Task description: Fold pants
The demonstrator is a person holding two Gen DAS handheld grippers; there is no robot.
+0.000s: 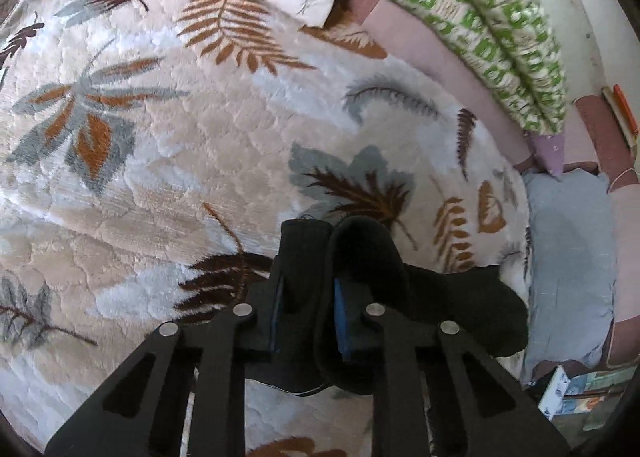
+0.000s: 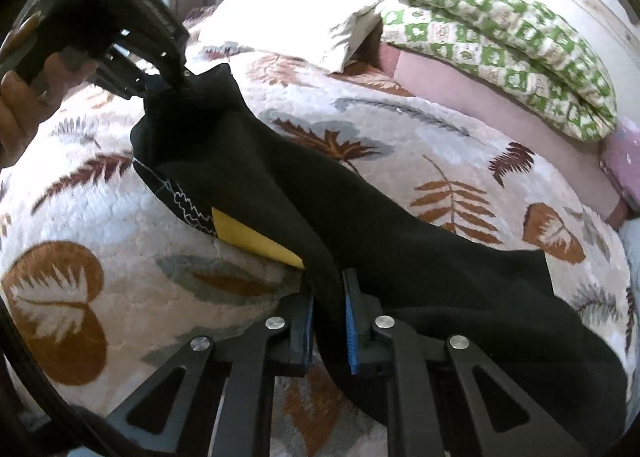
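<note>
Pants (image 2: pixel 360 225), black and soft, lie across a fluffy blanket (image 2: pixel 120 225) with brown and grey leaves on it. The pants stretch from the far left of the bed down to the near right. The left gripper (image 1: pixel 306 277) pinches one end of the pants, and black cloth bunches up between its two fingers, hiding most of the blue pads (image 1: pixel 342 321). In the right wrist view, that same gripper sits at the far left, lifting a corner of the pants off the blanket, with a hand (image 2: pixel 18 113) holding it. The right gripper (image 2: pixel 328 317) is closed on a fold of the pants near the middle, and the cloth runs down between its blue pads. A yellow tag (image 2: pixel 252 237) shows on the pants, next to some white zigzag stitching (image 2: pixel 188 205). At the far side of the bed rest a white pillow (image 2: pixel 292 29) and a green and white checked pillow (image 2: pixel 500 41). A pink sheet (image 1: pixel 440 61) peeks out under the checked pillow. A grey cushion (image 1: pixel 568 257) lies at the right, past the edge of the blanket.
</note>
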